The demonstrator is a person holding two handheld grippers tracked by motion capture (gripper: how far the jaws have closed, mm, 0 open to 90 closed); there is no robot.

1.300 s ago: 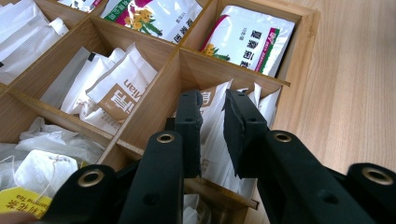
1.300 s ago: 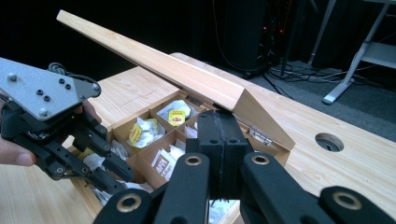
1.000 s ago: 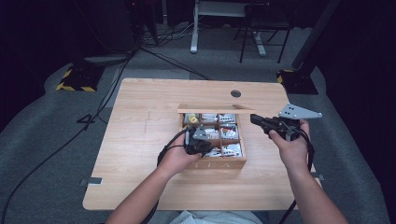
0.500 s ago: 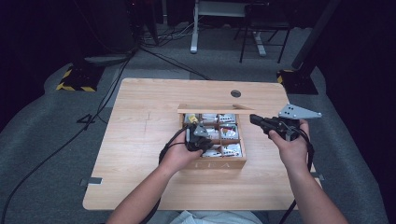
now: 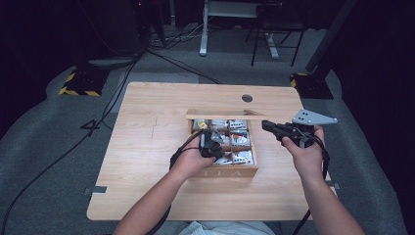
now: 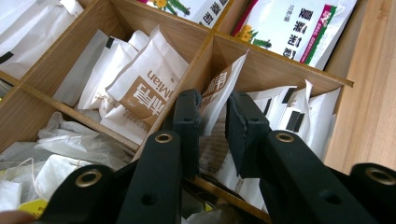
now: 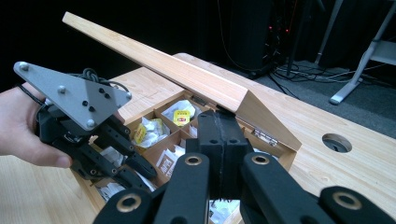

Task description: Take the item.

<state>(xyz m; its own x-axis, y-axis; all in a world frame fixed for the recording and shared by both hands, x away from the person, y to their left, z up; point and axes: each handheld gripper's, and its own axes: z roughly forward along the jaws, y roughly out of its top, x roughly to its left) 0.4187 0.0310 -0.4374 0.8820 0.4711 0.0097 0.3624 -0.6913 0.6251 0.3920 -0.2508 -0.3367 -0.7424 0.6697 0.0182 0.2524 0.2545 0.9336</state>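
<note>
Little has shifted since the earlier frames: both hands sit where they were, and the left hand-held gripper (image 6: 212,126) has just been opening its jaws a little, a brown-printed tea sachet (image 6: 219,100) standing between them. Its pads are slightly spread and do not clearly press the sachet. That sachet sits upright in a compartment of the wooden tea box (image 5: 230,172), against the divider. The right hand-held gripper (image 7: 223,140) is pressed together on nothing, held beside the box's right edge near the raised lid (image 7: 163,65), over the bench (image 5: 147,147).
</note>
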